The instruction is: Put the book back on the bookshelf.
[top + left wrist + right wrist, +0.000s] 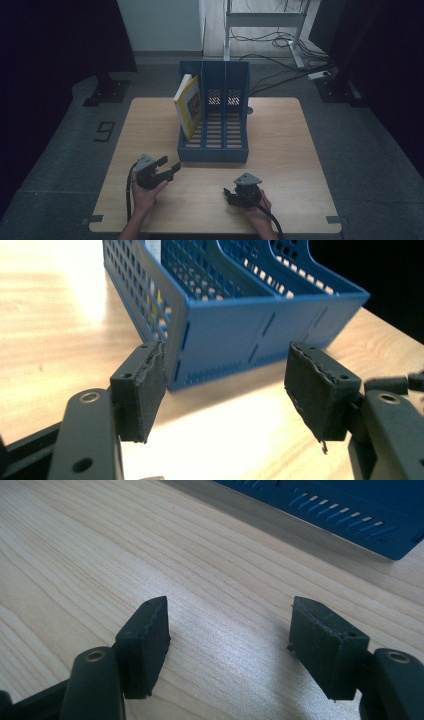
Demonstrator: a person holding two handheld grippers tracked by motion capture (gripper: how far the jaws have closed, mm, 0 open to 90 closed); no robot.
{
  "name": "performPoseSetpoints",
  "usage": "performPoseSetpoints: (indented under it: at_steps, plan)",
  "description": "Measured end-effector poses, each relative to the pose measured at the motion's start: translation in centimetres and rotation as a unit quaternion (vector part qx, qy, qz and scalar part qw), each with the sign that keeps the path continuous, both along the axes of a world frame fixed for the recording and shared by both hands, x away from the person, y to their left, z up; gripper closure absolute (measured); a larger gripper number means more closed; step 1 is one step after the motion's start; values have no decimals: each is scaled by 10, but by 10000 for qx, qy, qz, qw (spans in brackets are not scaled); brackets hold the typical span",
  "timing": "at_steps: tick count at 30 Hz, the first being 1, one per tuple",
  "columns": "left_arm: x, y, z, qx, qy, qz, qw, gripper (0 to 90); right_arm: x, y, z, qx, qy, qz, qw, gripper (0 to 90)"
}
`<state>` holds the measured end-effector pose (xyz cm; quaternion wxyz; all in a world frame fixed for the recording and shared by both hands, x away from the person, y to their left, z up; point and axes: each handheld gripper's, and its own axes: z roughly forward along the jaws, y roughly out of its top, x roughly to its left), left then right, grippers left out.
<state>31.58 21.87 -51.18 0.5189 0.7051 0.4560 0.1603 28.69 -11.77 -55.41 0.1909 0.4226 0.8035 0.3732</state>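
Looks close to finished, judging by the layout: yellow book (188,106) already standing in the leftmost slot of the blue file rack (214,145), centre of the high view, leaning left against the slot's outer wall with its top corner poking above the rim. Other two slots bare. Possibly left: straightening the book upright, or nothing more.

Left hand-held gripper (169,167) at lower left of centre, jaws spread and holding nothing, aimed toward the rack's near left corner and just short of it; in the left gripper view, the rack's corner (186,330) framed between the two black pads (142,390), not touching. Right hand-held gripper (229,196) at lower right of centre, low over the wood, also spread and empty; in the right gripper view, bare grain between the pads (147,645) and the rack's front edge (350,515) at upper right.

Worktop (280,150) of pale wood, otherwise uncluttered. Beyond it, grey floor (60,150), a white desk frame (262,20) at top with cables (280,75) trailing, dark surroundings at both sides.
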Motion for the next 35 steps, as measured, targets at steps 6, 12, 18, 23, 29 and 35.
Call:
performPoseSetpoints:
  at_steps: [6,12,18,23,29,35]
  plan:
    - [-8,3,-12,-32,120,-56,9999,330,0,0,0,-1,-1,-1,10000,320]
    - [-9,7,-14,-5,131,-28,9999,330,1,1,0,0,3,-1,10000,320]
    - [-11,7,-16,25,202,-37,9998,331,2,2,0,2,7,12,10000,320]
    - [-12,6,-19,137,252,-66,9996,331,3,2,0,3,9,22,10000,319]
    - [-13,6,-22,230,282,-52,9993,332,3,2,0,4,9,23,10000,319]
    - [-11,6,-25,197,352,-54,9992,335,3,2,0,3,9,23,10000,319]
